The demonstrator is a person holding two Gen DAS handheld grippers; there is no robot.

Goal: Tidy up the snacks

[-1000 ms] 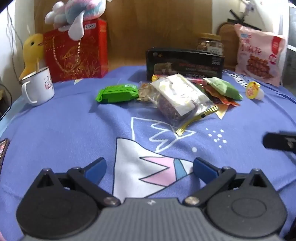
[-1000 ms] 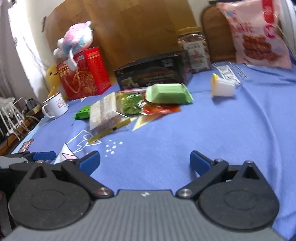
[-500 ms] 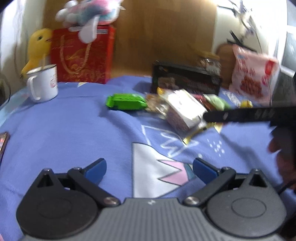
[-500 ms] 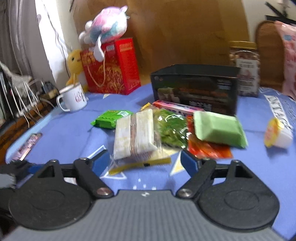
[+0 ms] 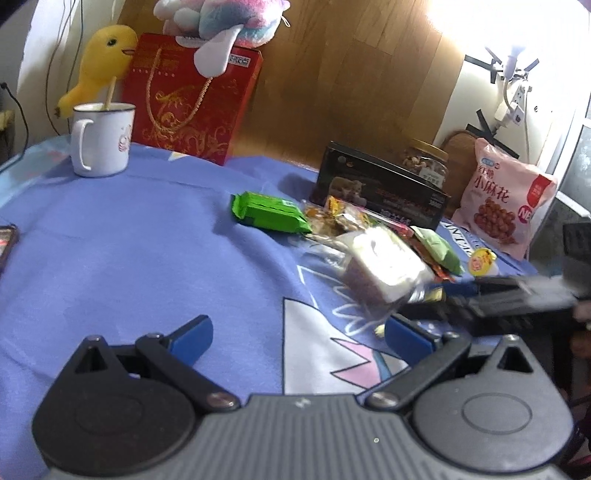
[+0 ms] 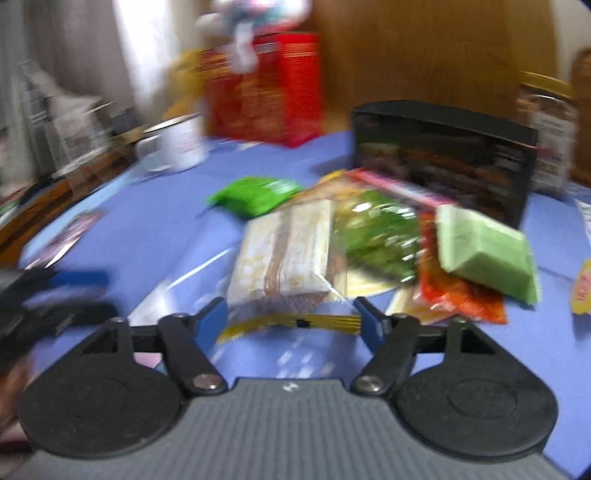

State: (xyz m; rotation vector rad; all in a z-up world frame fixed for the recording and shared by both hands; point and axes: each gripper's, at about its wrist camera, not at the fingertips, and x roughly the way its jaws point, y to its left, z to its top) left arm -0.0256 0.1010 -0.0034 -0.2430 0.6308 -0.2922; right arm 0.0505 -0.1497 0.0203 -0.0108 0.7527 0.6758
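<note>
A tabletop [image 5: 122,240] draped in a periwinkle-blue cloth with a printed white and pink pattern was seen from both wrist views. Near its middle a loose heap of snacks was gathered: a clear plastic bag holding a pale, brown-layered cake block [image 6: 284,254], a crinkled clear packet of green snacks [image 6: 380,236], a matte pale-green wrapped bar [image 6: 484,251] laid on an orange-red foil sachet [image 6: 461,299], and a bright green wrapped packet [image 5: 267,212] lying slightly apart on the heap's left.

Behind the heap an open black cardboard box [image 5: 380,188] was stood, with a gold-lidded clear jar of nuts [image 5: 424,166] and a pink printed snack bag [image 5: 506,199] beyond it. A small yellow-lidded jelly cup [image 5: 480,260] was placed near the pink bag. At the far left a white enamel mug [image 5: 101,138], a red gift bag with gold cord [image 5: 192,96], a yellow plush duck [image 5: 99,62] and a pastel plush toy [image 5: 225,18] were seen.

The left tongs [image 5: 297,336] were held wide apart over bare cloth, with nothing between the blue pads. The right tongs [image 6: 291,321] were closing, about halfway in, on either side of the yellow sealed strip of the cake bag; the pads were not seen pressing on it, and the view was blurred.
</note>
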